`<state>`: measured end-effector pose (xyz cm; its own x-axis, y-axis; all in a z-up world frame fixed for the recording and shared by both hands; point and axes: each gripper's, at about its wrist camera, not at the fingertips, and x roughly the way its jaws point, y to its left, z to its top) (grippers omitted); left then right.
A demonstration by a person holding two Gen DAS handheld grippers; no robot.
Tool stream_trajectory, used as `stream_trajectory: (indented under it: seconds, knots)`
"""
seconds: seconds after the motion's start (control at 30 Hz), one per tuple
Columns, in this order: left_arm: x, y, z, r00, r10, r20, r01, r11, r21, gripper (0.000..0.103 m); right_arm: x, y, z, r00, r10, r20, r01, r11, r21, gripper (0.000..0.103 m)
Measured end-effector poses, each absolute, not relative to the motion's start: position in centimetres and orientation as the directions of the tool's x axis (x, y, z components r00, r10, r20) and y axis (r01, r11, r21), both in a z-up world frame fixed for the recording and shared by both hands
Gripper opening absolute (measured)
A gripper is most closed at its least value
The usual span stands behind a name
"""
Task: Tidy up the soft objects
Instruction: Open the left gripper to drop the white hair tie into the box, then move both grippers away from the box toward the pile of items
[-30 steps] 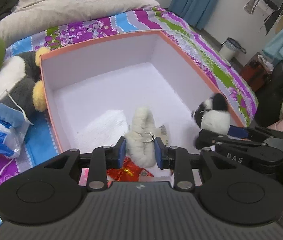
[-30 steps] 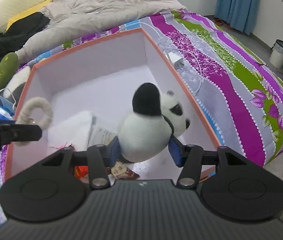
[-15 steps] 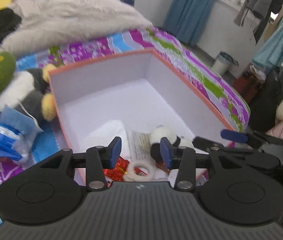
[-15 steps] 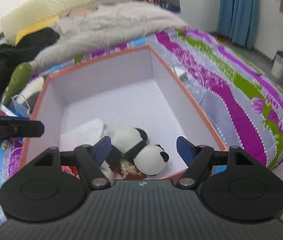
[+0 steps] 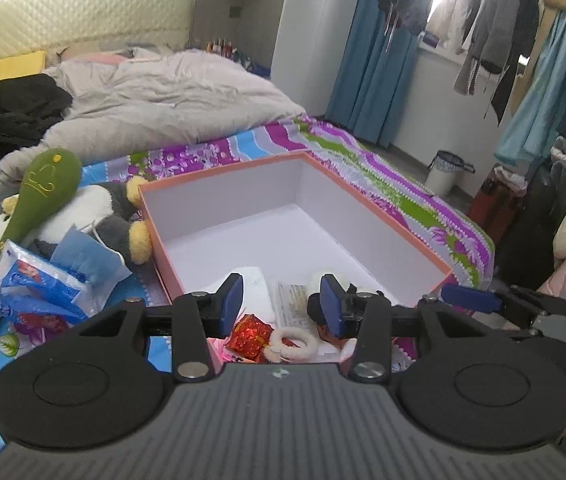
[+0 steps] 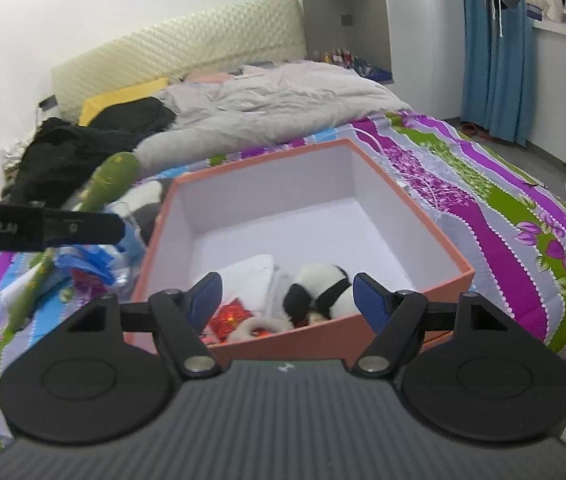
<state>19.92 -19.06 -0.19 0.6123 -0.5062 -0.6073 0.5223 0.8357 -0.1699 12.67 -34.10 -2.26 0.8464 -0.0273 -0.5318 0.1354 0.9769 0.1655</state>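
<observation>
An orange box [image 5: 383, 222] with a white inside sits on the bed; it also shows in the right wrist view [image 6: 435, 236]. In its near end lie a white fluffy ring [image 5: 295, 344], a small panda plush [image 6: 323, 290], a red foil packet [image 5: 249, 336] and a folded white cloth [image 6: 249, 276]. My left gripper [image 5: 281, 304] is open and empty, above the box's near end. My right gripper [image 6: 287, 298] is open and empty, in front of the box's near wall.
Left of the box lie a grey-and-white plush penguin [image 5: 99, 216], a green plush stick [image 5: 35, 196], a blue mask [image 5: 87, 258] and a plastic bag [image 5: 35, 292]. A grey duvet [image 5: 163, 100] and black clothes [image 5: 7, 112] lie behind. A bin [image 5: 443, 172] stands on the floor to the right.
Both grippers opened: the left let go of the fluffy ring and the right let go of the panda, which now lie in the box. Both grippers then pulled back and up.
</observation>
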Motion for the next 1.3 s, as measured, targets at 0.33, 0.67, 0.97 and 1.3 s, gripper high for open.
stream_trajectory:
  seconds: [0.33,0.67,0.97,1.3]
  knots:
    - [13.8,-15.1,1.1,0.684,-0.496,-0.534,0.492,0.855,-0.163,0.049,8.4,-31.4,-1.4,0.876,0.016,-0.481,0.089,0.977,0.196,0.074]
    - [9.5,-11.1,0.7,0.705,-0.471,-0.531,0.448,0.875,-0.183,0.049,5.3,-28.1,-1.2,0.875,0.072,-0.479,0.027,0.980,0.196,0.074]
    - [7.6,-8.4,0.5,0.723,-0.445,-0.528,0.409,0.892,-0.191,0.049,4.4,-25.1,-1.3,0.865,0.124,-0.487,-0.030,0.980,0.198,0.074]
    - [5.4,-5.3,-1.0,0.719,-0.420,-0.553,0.352,0.907,-0.231,0.049,4.7,-22.2,-2.3,0.842,0.175,-0.510,-0.063,0.972,0.228,0.074]
